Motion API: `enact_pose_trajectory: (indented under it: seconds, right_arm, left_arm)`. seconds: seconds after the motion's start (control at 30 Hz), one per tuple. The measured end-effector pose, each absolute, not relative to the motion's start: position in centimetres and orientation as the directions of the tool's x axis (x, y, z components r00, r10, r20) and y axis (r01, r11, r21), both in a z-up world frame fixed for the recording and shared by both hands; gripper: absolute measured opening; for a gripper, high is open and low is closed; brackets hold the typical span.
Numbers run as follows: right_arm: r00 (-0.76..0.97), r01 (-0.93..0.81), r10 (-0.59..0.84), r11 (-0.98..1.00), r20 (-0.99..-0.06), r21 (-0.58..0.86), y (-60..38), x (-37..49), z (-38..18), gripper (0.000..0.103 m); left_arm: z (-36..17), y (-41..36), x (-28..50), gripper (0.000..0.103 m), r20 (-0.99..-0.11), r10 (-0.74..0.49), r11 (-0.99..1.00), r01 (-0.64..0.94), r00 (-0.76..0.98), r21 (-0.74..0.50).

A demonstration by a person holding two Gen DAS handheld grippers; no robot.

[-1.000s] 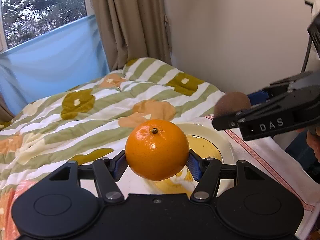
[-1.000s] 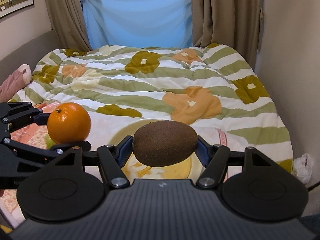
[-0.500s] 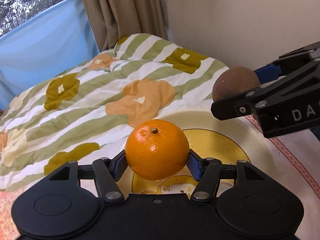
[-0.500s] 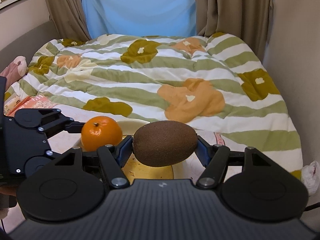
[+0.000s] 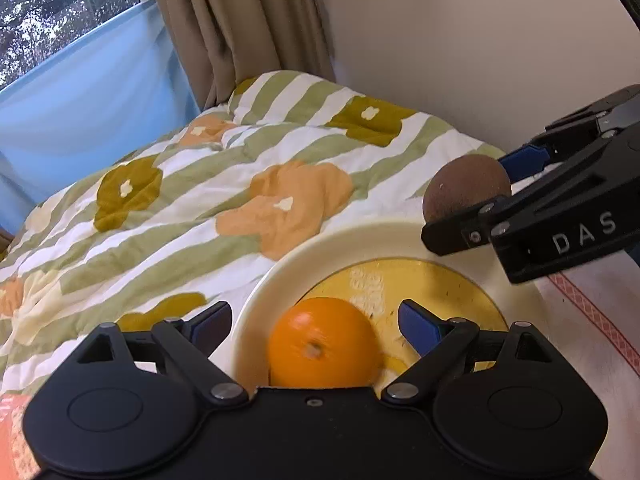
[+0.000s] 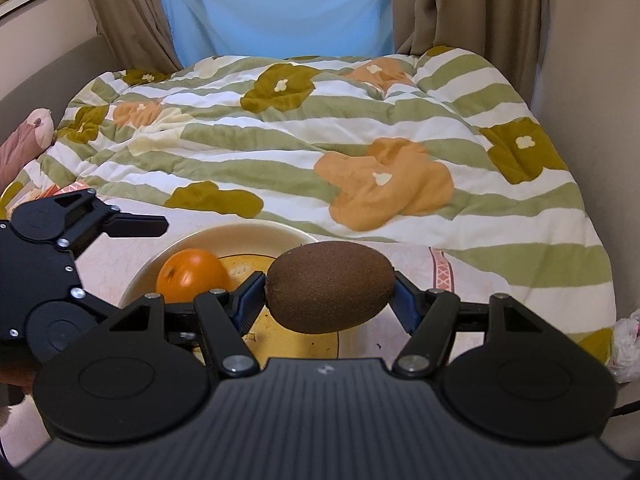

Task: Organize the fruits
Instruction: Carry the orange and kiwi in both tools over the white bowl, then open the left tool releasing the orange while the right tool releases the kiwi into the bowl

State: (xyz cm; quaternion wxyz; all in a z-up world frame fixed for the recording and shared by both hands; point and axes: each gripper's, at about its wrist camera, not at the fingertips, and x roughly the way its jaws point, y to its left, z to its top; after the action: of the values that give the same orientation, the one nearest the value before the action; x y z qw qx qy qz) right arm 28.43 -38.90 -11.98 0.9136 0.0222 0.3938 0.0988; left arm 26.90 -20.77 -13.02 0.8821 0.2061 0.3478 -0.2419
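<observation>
- Our left gripper (image 5: 316, 322) has just been opening: its blue pads stand wide, clear of the orange (image 5: 322, 344) on both sides, and nothing is held there now.
- The orange sits low between those pads, in the near left part of the plate (image 5: 280, 276); it looks blurred, so we judge it may not be settled yet.
- We keep the left hand quiet and draw it straight back and up, pads wide, so neither one nudges the fruit toward the rim.
- Our right gripper (image 6: 330, 292) is clamped on the kiwi (image 6: 330, 286), one pad at each end, fruit lying crosswise above the plate's middle.
- From the left view the kiwi hangs over the plate's far right side, well apart from the orange.
- That gap is what we want: we lower the kiwi onto the bare yellow centre, beside the orange and not on it.
- We go low before letting go, since a drop could make it roll; the raised rim should help catch it.
- We open the pads evenly so the kiwi is not flicked sideways.
- The plate rests on a cloth (image 5: 592, 320) at the edge of the bed (image 6: 360, 140), soft ground by the look of it, so we avoid pressing down on the plate.
- Watch the two grippers: they work close over one plate, so we move one at a time.
</observation>
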Motion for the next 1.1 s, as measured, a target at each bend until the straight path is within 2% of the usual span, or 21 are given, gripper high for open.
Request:
enact_pose_trajectory:
  seconds: [0.4,0.63,0.73,0.77,0.8,1.0,1.1]
  right_arm:
    - [0.638,-0.262,0.252,0.960,-0.728,0.104,-36.4,30.2,-13.6,0.081]
    - [0.651,-0.337,0.286,0.939,-0.703,0.071,-35.8,31.2,-15.0,0.081]
    - [0.651,-0.353,0.291,0.934,-0.702,0.059,-35.6,31.2,-15.1,0.086]
    - [0.664,-0.344,0.277,0.938,-0.694,0.046,-35.6,31.1,-14.9,0.098]
    - [0.675,-0.333,0.261,0.942,-0.690,0.031,-35.7,30.9,-14.8,0.103]
    - [0.673,-0.317,0.254,0.948,-0.694,0.040,-36.5,30.1,-14.1,0.103]
    - [0.702,-0.295,0.248,0.954,-0.668,0.043,-37.0,29.3,-13.1,0.103]
  left_arm:
    - [-12.7,-18.3,24.6,0.095,-0.729,-0.252,0.838,0.521,0.636,0.164]
    - [-12.7,-17.5,24.2,0.095,-0.734,-0.233,0.852,0.498,0.638,0.163]
    - [-12.6,-17.5,24.0,0.095,-0.733,-0.228,0.856,0.490,0.641,0.162]
    - [-12.5,-17.6,23.9,0.095,-0.734,-0.227,0.858,0.488,0.641,0.161]
    - [-12.5,-17.5,23.8,0.095,-0.733,-0.226,0.859,0.486,0.641,0.160]
    - [-11.5,-17.3,23.3,0.095,-0.725,-0.226,0.873,0.465,0.651,0.145]
    - [-10.5,-17.0,22.5,0.095,-0.704,-0.208,0.891,0.429,0.679,0.150]
